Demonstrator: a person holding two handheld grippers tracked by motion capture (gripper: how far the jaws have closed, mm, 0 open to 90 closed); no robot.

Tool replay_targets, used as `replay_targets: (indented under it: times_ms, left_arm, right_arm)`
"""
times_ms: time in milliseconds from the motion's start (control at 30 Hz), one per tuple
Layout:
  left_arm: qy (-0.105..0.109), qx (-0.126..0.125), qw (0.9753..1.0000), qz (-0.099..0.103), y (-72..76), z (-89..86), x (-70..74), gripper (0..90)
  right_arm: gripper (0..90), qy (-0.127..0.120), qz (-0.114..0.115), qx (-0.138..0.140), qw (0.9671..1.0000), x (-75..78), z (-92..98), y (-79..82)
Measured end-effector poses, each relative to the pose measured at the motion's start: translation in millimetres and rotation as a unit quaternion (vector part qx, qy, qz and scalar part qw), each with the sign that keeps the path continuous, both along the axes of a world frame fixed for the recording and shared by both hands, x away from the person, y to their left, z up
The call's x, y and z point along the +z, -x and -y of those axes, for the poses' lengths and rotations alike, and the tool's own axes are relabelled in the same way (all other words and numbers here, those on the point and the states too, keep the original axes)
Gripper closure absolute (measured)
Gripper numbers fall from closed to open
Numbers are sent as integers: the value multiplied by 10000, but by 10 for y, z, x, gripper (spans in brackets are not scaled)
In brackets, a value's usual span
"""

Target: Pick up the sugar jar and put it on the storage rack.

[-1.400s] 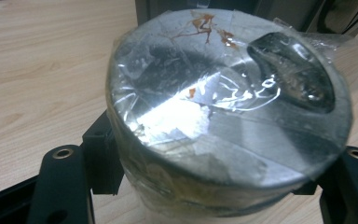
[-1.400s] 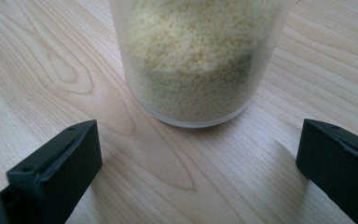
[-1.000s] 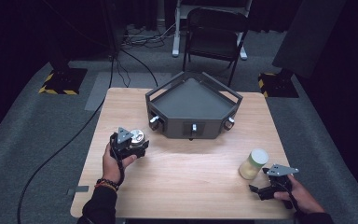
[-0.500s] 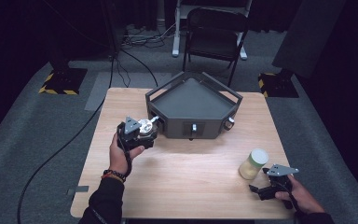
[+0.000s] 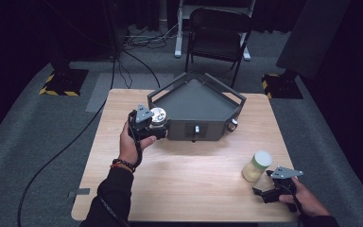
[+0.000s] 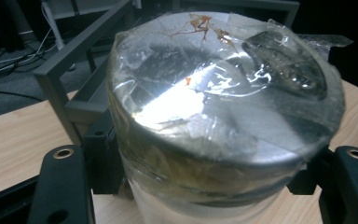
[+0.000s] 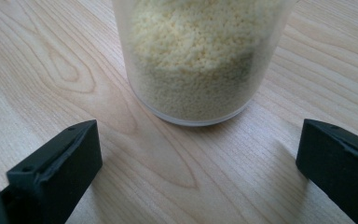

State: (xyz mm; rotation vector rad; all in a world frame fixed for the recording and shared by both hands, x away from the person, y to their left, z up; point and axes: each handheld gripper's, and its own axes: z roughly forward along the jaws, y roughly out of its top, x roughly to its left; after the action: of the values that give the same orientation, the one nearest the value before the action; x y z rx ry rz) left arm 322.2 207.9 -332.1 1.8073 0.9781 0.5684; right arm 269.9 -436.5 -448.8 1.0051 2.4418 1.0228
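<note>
A person stands at a light wooden bench (image 5: 184,184) in a dark room, holding a set of tongs in each hand.

Left of centre in the high view, the left tongs (image 5: 147,124) are pinching a clear jar (image 5: 158,116). The jar has a silvery lid wrapped in crinkled clear film, and it is held above the bench, just beside the front left corner of a dark grey, wedge-shaped tray (image 5: 196,101). In the left gripper view the jar (image 6: 223,116) takes up most of the frame, with the black jaws pressed against its sides at lower left and lower right, and the tray's frame (image 6: 81,60) behind it at upper left.

In the lower right of the high view, the right tongs (image 5: 269,187) sit low over the bench with the jaws spread. Just ahead of them stands a second clear jar of pale yellow grains (image 5: 256,166), upright on the bench with a pale lid. In the right gripper view this grain jar (image 7: 198,56) stands at top centre, ahead of and between the two open jaws, touching neither.

A black chair (image 5: 217,33) stands beyond the bench at the top of the high view.
</note>
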Motion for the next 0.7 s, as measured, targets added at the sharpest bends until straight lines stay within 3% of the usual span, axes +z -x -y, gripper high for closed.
replay_targets:
  times_ms: [133,233,700]
  left_arm:
    - [38,-40,9999,93,-40,44,59,301]
    - [187,-79,9997,129,-74,56,78,301]
    - [41,-149,9997,169,-371,322,292,302]
  right_arm:
    - [0,1,0,-1,10000,0,0,1]
    - [0,1,-1,-2,10000,0,0,1]
    - [0,1,0,-2,10000,0,0,1]
